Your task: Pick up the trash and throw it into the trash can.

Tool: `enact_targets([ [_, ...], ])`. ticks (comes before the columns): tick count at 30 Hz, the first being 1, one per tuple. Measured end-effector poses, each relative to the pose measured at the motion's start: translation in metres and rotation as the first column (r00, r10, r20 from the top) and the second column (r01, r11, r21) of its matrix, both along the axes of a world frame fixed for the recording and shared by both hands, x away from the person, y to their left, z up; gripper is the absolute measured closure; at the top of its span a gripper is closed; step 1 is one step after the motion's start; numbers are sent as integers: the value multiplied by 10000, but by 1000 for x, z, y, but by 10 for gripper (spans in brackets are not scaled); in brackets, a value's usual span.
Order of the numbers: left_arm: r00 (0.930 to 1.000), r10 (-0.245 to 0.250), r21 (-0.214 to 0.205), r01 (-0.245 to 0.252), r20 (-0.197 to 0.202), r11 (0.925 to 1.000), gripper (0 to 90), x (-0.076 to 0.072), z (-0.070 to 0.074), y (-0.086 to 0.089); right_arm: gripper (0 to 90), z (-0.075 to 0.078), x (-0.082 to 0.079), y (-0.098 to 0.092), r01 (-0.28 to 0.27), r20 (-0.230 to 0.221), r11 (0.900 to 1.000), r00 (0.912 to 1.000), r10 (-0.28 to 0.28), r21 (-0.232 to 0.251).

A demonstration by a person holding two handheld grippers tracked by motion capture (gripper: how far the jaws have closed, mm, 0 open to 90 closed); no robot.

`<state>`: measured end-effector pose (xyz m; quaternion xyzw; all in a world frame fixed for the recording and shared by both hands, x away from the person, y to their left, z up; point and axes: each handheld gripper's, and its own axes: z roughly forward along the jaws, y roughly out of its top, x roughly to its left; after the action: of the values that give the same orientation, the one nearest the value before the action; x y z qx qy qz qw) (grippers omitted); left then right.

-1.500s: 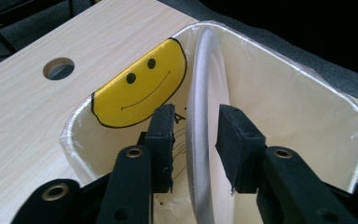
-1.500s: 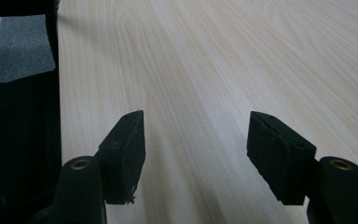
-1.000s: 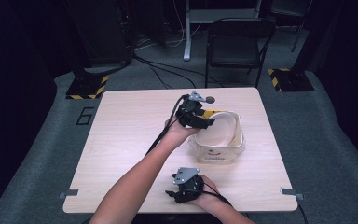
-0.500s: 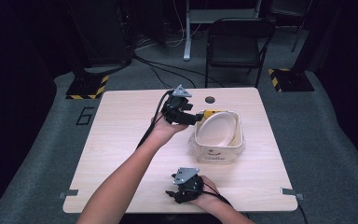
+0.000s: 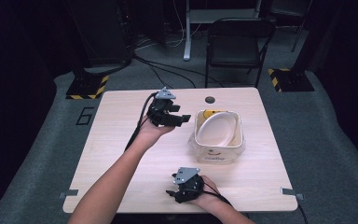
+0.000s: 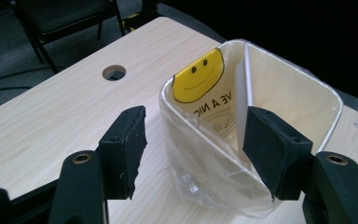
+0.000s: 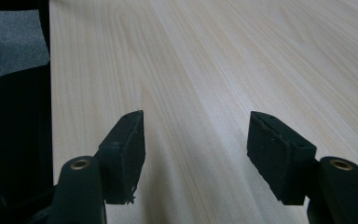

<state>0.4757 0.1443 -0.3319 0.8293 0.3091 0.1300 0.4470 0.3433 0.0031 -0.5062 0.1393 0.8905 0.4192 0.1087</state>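
Dark room, pale table (image 5: 121, 154). Bag-lined bin (image 5: 216, 135) sits toward the right edge; left gripper (image 5: 179, 119) just opened beside it, empty. Right gripper (image 5: 175, 192) idles apart. Could snag the liner.

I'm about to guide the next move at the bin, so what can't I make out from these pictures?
- Bin bottom: hidden in the high view by the plate; in the left gripper view by its near wall and crinkled liner.
- Print on the smiley bag: cut off by the plate's edge, left gripper view.
- Logo on the bin's front: too small, high view.
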Motion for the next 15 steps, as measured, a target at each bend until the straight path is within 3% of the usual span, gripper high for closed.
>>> enact_targets([
  [15, 9997, 254, 74, -254, -4, 9996, 394, -6, -16, 29, 359, -2, 1, 0, 32, -27, 9999, 10000, -32, -119],
])
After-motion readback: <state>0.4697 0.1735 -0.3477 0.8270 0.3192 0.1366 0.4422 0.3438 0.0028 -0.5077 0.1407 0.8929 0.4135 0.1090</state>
